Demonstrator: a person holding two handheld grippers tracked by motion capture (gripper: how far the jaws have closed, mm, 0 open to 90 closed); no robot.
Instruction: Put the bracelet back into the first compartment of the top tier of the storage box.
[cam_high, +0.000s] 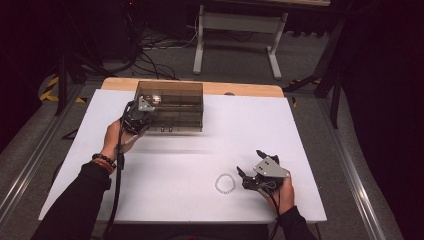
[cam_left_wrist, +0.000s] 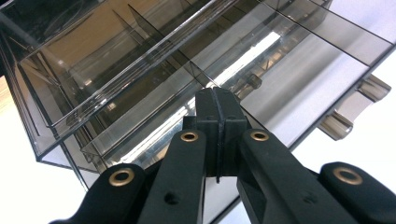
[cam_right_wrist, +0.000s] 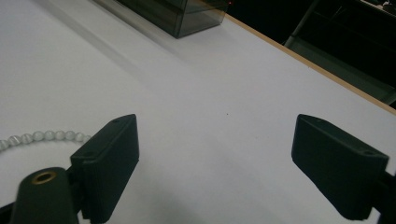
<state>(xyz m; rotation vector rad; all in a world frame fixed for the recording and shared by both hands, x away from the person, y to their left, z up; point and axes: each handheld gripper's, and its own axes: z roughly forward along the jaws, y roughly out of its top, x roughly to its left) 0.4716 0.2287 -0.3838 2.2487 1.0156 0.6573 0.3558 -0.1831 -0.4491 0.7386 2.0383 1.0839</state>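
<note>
- The left gripper (cam_high: 136, 116), its fingers (cam_left_wrist: 215, 122) pressed together with nothing between them, sits against the smoky transparent plastic drawer box (cam_high: 170, 106) at the far left of the white tabletop (cam_high: 200, 150).
- It seems to be steadying or prodding the box; pulling a drawer handle (cam_left_wrist: 357, 105) likely comes next.
- The white beaded bracelet (cam_high: 225, 183) lies flat near the front edge.
- Just beside it, the right gripper (cam_high: 248, 170) rests with fingers (cam_right_wrist: 109, 163) wide apart, empty; it must close on the beads.
</note>
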